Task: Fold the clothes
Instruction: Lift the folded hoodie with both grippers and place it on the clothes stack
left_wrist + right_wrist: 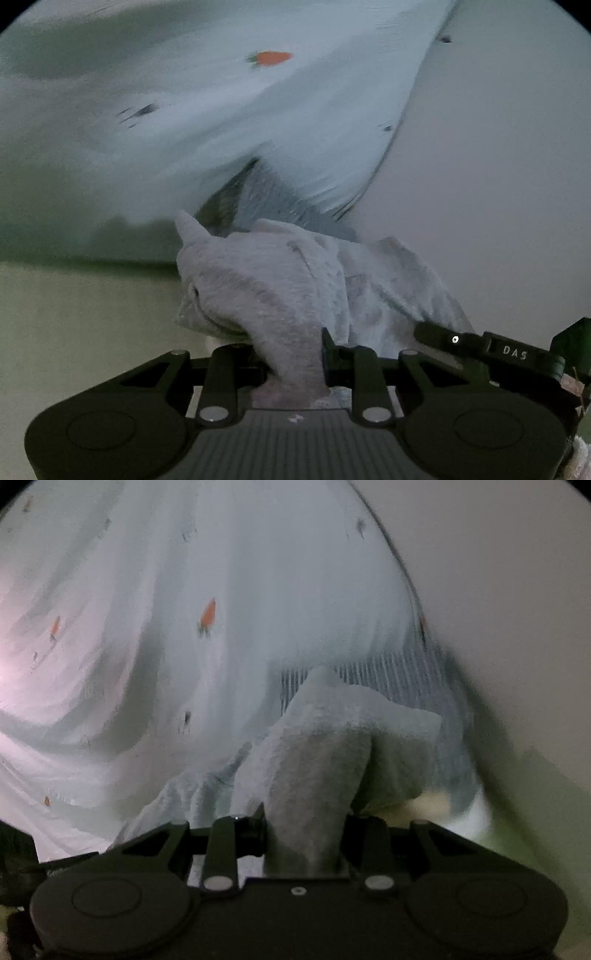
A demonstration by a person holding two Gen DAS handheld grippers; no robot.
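My left gripper (295,365) and right gripper (304,843) each clench the fuzzy white garment (229,590) (carrot-printed), stretching far ahead.

A pale, plain surface (498,184) fills the 3 o'clock side; the white carrot-print garment (221,129) spreads across it from 9 to 12 o'clock.

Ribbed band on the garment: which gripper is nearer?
Right, probably. The right gripper pinches fabric directly below the ribbed band; the left gripper pinches another bunch, band blurred beyond.
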